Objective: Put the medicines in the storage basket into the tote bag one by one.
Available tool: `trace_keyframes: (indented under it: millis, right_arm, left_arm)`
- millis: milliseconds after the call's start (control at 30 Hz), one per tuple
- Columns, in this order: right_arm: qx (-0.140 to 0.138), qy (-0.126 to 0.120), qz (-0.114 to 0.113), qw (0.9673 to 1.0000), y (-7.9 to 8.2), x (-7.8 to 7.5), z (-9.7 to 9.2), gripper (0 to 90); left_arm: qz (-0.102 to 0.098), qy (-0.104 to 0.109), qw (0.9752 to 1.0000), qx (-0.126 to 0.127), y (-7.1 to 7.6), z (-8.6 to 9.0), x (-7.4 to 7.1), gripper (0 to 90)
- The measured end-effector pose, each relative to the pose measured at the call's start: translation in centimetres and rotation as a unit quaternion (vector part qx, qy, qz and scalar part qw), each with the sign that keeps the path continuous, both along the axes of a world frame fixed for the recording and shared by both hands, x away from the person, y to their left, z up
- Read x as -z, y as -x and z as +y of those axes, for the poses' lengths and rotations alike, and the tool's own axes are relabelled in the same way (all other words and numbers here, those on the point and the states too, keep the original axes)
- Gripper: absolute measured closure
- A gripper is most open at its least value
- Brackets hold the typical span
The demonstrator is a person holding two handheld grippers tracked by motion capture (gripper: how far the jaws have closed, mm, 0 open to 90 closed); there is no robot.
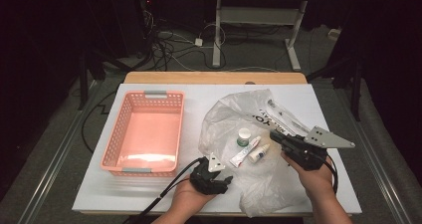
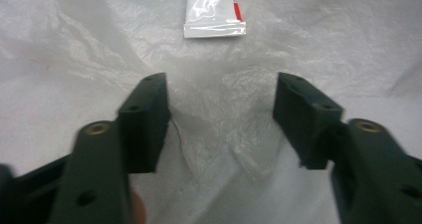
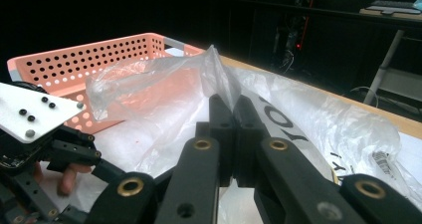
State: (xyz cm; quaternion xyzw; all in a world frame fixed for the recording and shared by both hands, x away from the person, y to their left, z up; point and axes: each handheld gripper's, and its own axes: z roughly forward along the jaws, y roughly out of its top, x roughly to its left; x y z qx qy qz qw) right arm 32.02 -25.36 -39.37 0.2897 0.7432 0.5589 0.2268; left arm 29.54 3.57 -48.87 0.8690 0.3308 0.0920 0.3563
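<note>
Where bag (image 1: 234, 117) lies: one tube (image 1: 245, 152), two bottles (image 1: 259, 153).

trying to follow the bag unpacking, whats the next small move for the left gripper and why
Probably ease the left gripper forward and close on the tube: its jaws stand open, nothing between them, with the tube just ahead on the plastic bag, which the right gripper pinches up.
</note>
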Motion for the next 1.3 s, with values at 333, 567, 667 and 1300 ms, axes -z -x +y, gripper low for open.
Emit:
trace_keyframes:
  millis: [333,567,667,1300]
  right_arm:
    - [0.007,0.002,0.004,1.0000,0.4,0.2,-0.2,90.0]
    - [0.003,-0.001,0.010,0.9999,0.3,0.4,0.0,90.0]
    - [0.000,0.000,0.010,1.0000,0.4,0.4,0.1,90.0]
    - [-0.003,0.000,-0.005,1.0000,0.6,0.0,0.3,90.0]
  left_arm:
    - [-0.003,0.009,0.9999,0.011,0.2,0.0,0.0,80.1]
    - [0.000,0.018,0.9997,0.019,0.2,0.2,0.1,88.2]
    - [-0.001,0.024,0.9996,0.016,0.3,0.3,0.0,88.3]
    - [-0.050,0.097,0.9939,-0.016,0.9,1.9,-0.7,88.4]
